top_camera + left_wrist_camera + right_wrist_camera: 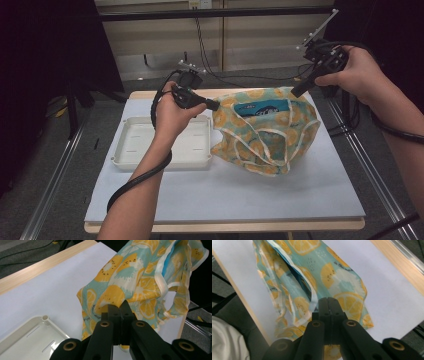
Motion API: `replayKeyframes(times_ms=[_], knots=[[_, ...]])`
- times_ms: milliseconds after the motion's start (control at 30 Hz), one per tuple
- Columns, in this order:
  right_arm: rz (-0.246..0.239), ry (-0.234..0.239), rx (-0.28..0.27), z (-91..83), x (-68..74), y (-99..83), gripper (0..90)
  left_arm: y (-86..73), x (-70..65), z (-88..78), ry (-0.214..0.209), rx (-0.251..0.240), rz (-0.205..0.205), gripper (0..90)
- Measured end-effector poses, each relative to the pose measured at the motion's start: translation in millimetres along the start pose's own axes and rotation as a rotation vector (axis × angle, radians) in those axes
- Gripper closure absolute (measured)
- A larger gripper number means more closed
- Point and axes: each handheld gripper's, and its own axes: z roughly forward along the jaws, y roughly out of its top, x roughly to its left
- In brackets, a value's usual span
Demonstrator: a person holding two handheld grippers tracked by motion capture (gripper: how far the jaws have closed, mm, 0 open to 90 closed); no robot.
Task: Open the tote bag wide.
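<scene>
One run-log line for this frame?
left gripper: shut on fabric bag | right gripper: shut on bag's other edge | bag lifted open | white tray: empty

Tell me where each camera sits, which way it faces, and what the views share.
High view: above the person's side, looking forward and down on the table; both forearms, left tool and right tool pinch the bag beside the tray.
Left gripper view: on the left tool, looking along its shut jaws at the bag.
Right gripper view: on the right tool, likewise at the bag.
All share the bag.
</scene>
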Motion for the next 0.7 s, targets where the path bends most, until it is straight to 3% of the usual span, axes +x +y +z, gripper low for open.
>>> replayKeyframes(times_ms=[67, 100, 133, 167, 200, 367, 433, 467, 567, 600, 700], knots=[[-0.018, 0.003, 0.001, 2.2, 0.8, 1.5, 90.0, 0.2, -1.1, 0.3, -0.004, -0.013, -0.015, 90.0], [-0.041, 0.012, 0.003, 3.4, 1.3, 1.2, 82.4, 0.3, -1.2, 0.4, -0.003, -0.012, -0.013, 90.0], [-0.052, 0.002, 0.003, 5.1, 2.6, 0.7, 71.1, 0.4, -0.4, 0.0, -0.002, -0.002, -0.001, 90.0], [-0.067, -0.022, 0.014, 5.4, 2.7, -0.5, 68.8, 0.5, -0.1, 0.2, -0.003, 0.001, 0.001, 90.0], [-0.073, -0.025, 0.025, 6.4, 3.3, -3.3, 57.6, 0.5, -0.4, 1.0, -0.005, -0.005, -0.006, 90.0], [-0.082, -0.022, 0.052, 11.0, 1.3, -10.3, 58.4, 2.2, -1.9, 4.7, -0.012, -0.008, -0.007, 90.0], [-0.094, -0.009, 0.087, 19.9, 2.1, -11.7, 67.2, 2.9, -1.7, 4.9, -0.015, -0.004, 0.005, 90.0], [-0.094, -0.009, 0.087, 19.9, 2.1, -11.7, 67.2, 3.2, -2.4, 5.1, -0.014, -0.008, -0.002, 90.0], [-0.129, -0.039, 0.117, 23.2, 2.1, -10.1, 84.2, 3.5, -2.8, 4.5, -0.012, -0.012, -0.005, 90.0], [-0.114, -0.041, 0.107, 18.0, 1.3, -7.9, 88.9, 3.0, -2.8, 4.5, -0.012, -0.015, -0.005, 90.0], [-0.118, -0.035, 0.114, 12.2, 0.4, -3.6, 90.0, 1.5, -1.5, 1.7, -0.011, -0.012, -0.004, 90.0]])
